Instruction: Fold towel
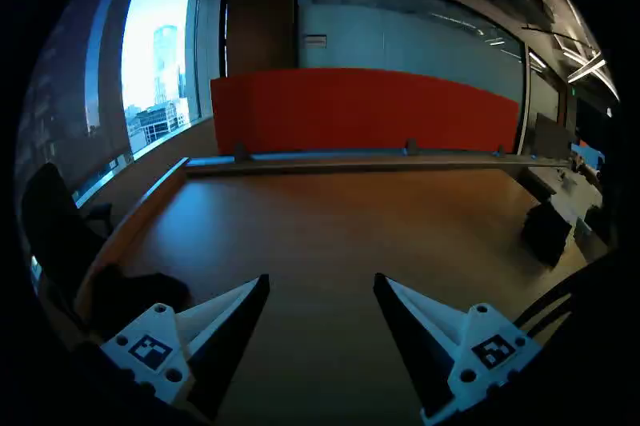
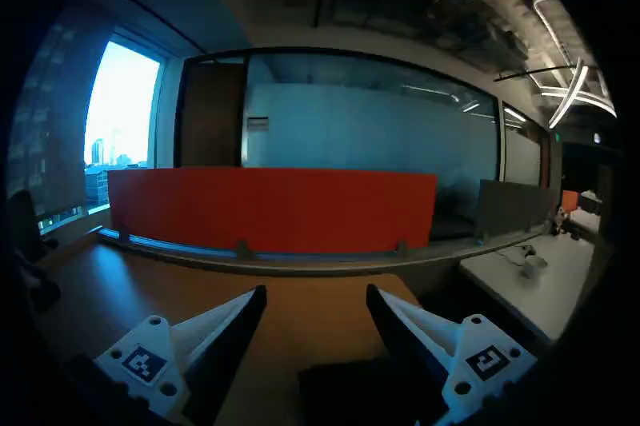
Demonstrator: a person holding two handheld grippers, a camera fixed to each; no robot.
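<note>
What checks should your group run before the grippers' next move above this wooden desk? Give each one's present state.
1. Left gripper open: ok, fingers apart, nothing between them.
2. Right gripper open: ok, fingers apart.
3. Towel located: cannot tell; a dark shape sits low in the right gripper view, unidentifiable.
4. Desk surface lies ahead of both grippers: ok.
5. Red divider apart from both grippers: ok, it stands at the desk's far edge.
</note>
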